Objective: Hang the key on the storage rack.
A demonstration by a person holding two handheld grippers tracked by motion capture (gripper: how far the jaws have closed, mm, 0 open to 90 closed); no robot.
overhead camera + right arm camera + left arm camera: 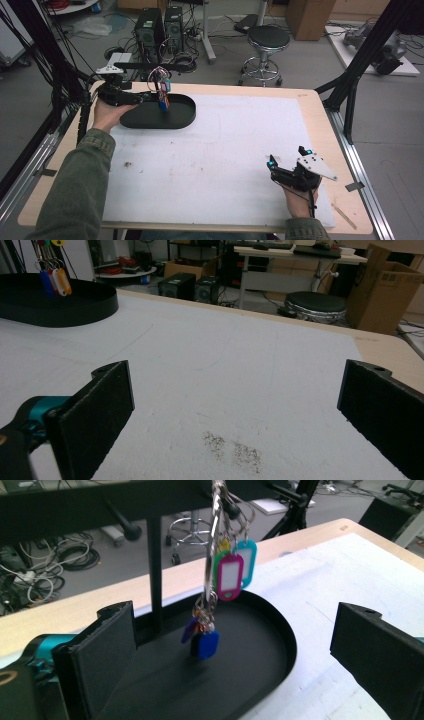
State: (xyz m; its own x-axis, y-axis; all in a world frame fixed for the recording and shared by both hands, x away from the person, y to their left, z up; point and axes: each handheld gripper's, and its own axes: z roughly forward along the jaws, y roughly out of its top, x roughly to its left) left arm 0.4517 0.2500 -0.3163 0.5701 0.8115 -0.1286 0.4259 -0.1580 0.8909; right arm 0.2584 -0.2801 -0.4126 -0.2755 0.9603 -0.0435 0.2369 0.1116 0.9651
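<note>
We see the left gripper (142, 97) at the near-left rim of the black oval tray (182, 117), held level by the left hand (107, 112), forearm in a green sleeve (75, 185) reaching up along the table's left side toward the tray. In the left gripper view its jaws stand wide apart, nothing between the pads; they frame the tray floor and the key bunch without touching either. The key bunch (207, 625) hangs from a peg of the black rack (155, 575) that rises out of the tray; the bunch dangles above the tray floor, near its middle, with pink (230, 577) and teal (246, 562) tags higher up and a blue fob (207, 645) lowest. The right gripper (287, 175) sits well apart from the tray, toward the near-right corner of the white mat (225, 150), right hand (299, 200) under it, wrist coming in from the bottom edge, gripper low over the mat and pointing left toward the tray. Its jaws are also wide apart and empty in the right gripper view, with the tray far off at upper left there.
</note>
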